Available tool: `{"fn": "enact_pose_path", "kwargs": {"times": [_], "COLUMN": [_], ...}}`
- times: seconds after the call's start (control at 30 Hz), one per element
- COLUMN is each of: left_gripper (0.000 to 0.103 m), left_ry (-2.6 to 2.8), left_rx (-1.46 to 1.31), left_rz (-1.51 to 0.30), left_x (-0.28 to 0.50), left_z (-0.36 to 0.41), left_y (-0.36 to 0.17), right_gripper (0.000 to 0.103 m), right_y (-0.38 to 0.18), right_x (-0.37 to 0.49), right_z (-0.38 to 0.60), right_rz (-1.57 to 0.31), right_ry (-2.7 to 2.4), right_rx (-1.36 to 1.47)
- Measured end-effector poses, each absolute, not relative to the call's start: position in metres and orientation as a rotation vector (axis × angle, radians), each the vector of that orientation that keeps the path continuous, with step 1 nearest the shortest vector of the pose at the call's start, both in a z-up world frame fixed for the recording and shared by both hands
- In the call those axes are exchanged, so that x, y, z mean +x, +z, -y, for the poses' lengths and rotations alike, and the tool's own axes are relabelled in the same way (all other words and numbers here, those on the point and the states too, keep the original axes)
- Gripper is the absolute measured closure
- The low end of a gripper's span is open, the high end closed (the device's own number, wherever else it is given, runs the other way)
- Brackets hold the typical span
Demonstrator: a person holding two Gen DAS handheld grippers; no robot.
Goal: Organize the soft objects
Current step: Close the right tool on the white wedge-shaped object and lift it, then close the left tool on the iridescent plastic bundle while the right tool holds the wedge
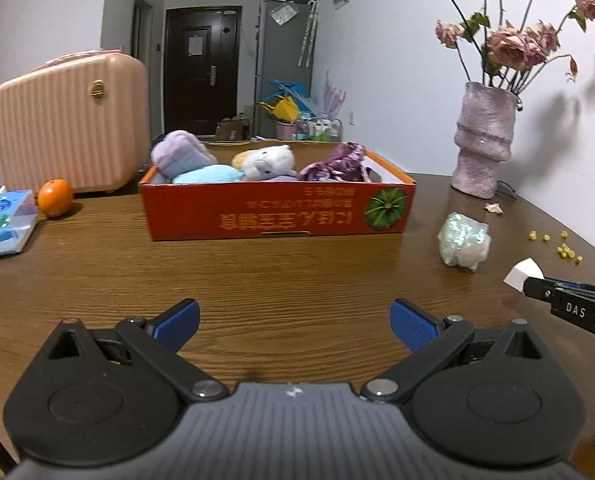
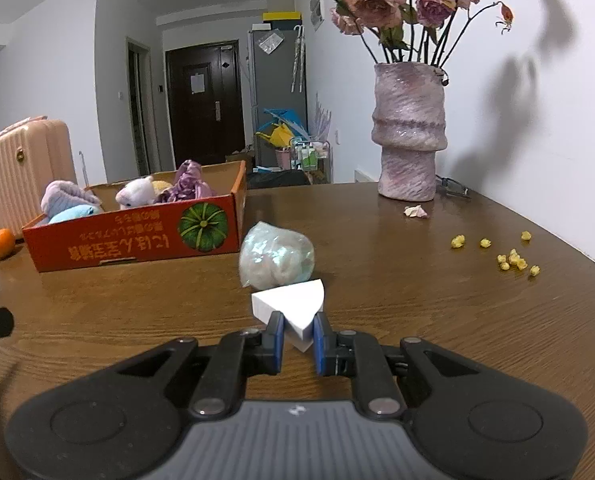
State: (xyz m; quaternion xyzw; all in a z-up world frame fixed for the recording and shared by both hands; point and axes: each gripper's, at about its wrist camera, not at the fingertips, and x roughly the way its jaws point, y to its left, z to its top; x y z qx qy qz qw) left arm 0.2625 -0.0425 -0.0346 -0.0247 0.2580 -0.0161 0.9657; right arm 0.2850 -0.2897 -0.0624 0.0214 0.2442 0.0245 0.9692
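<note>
My right gripper [image 2: 298, 330] is shut on a white wedge-shaped sponge [image 2: 291, 304], whose wide end sticks out past the blue pads, just above the wooden table. Right behind the sponge lies a shiny pale bundle [image 2: 275, 256]. The same sponge [image 1: 523, 270] and bundle [image 1: 463, 242] show at the right of the left wrist view. An orange cardboard box [image 1: 277, 210] holds several plush toys and a purple cloth [image 1: 339, 164]. My left gripper [image 1: 295, 322] stands open over bare table in front of the box, with nothing between its fingers.
A pink vase of dried roses [image 2: 409, 132] stands at the back right, with a fallen petal [image 2: 415, 211] and yellow crumbs [image 2: 513, 258] near it. At the left are a pink suitcase [image 1: 69, 120], an orange [image 1: 54, 197] and a tissue pack [image 1: 3, 222].
</note>
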Motion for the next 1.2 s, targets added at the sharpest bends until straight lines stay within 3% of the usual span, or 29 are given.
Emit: {"fn": "enact_pose_path", "kwargs": {"times": [1.2], "left_gripper": [0.000], "left_ry": [-0.155], "left_rx": [0.014], "left_rz": [-0.577], "left_x": [0.347], "left_z": [0.169], "left_y": [-0.049], "right_gripper": [0.088], "right_y": [-0.060], "right_x": [0.324], "right_z": [0.356], "right_rz": [-0.417], "right_ry": [-0.018], "right_rx": [0.019]}}
